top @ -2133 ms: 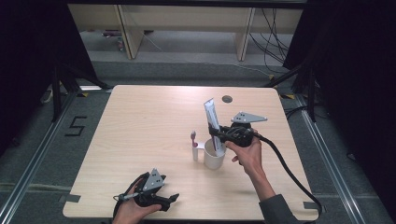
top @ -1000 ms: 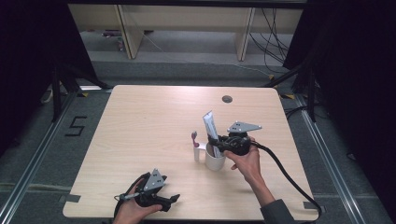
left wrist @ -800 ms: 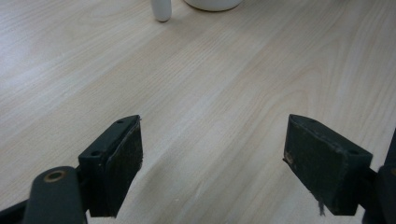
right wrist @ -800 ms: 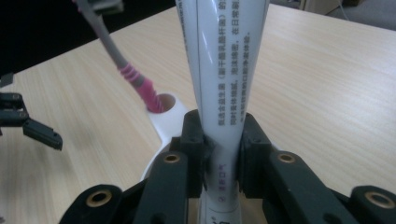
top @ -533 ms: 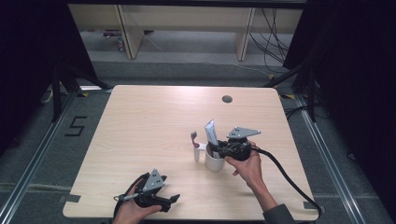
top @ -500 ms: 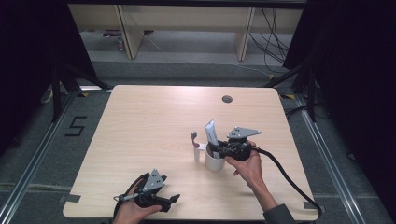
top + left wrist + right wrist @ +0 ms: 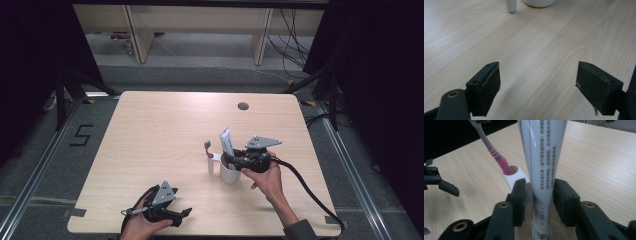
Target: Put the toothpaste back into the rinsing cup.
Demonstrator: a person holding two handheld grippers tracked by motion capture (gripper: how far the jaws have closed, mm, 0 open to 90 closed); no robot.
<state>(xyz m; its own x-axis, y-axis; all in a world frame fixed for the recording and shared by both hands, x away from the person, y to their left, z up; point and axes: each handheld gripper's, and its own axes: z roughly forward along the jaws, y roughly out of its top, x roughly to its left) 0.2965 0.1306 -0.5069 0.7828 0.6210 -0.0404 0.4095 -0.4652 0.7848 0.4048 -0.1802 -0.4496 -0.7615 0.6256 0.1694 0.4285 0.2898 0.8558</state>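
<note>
A white cup (image 7: 229, 174) stands right of the table's middle, with a small white holder (image 7: 211, 163) on its left side. A pink-and-grey toothbrush (image 7: 208, 148) stands upright in that holder. My right gripper (image 7: 234, 161) sits over the cup, shut on a white toothpaste tube (image 7: 226, 142) whose lower end is inside the cup. In the right gripper view both pads (image 7: 520, 195) press the tube (image 7: 541, 167), with the toothbrush (image 7: 497, 157) just left of it. My left gripper (image 7: 183, 214) rests open near the front edge, jaws wide over bare wood (image 7: 537, 82).
A round cable hole (image 7: 243, 106) lies at the back of the wooden table (image 7: 160, 130). The right gripper's cable (image 7: 310, 192) trails off the front right corner. Shelf legs and cables stand on the floor beyond the table.
My right gripper has come down and slightly forward with the tube, lowering its end into the cup. The left gripper has stayed in place.
</note>
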